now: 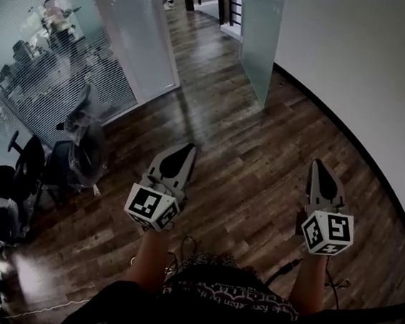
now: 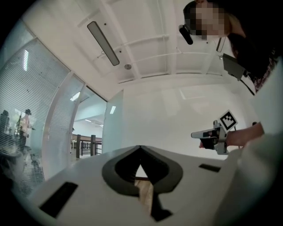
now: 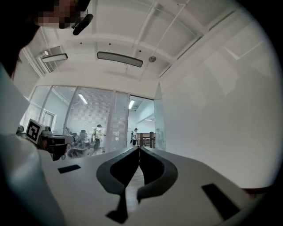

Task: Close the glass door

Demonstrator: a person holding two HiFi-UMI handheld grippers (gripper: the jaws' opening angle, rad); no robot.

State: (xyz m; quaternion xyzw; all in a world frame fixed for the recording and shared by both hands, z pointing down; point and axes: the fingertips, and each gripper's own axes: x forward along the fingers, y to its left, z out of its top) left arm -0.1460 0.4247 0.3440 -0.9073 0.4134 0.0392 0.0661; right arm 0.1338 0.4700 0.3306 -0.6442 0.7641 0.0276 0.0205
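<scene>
**Glass door (image 1: 259, 38) standing open, closing not yet begun**

Stands ahead at the far end of the wooden floor (image 1: 259, 171), a frosted panel swung out edge-on beside the curved white wall (image 1: 369, 82), leaving the passage open between itself and the glass partition (image 1: 129, 42) on the left. No progress to show yet, judging by that gap. Left hand-held gripper (image 1: 186, 149) shut, tips pressed together with nothing between; right hand-held gripper (image 1: 320, 165) likewise closed and empty. Both held out roughly level, side by side over the floor, well apart from the door and touching nothing. Left to do, by the look of it: walk up to the panel, set a gripper against its face or free edge, and swing it across the opening until flush with the partition. Cannot make out a handle from here, nor tell which side carries the hinge.
</scene>
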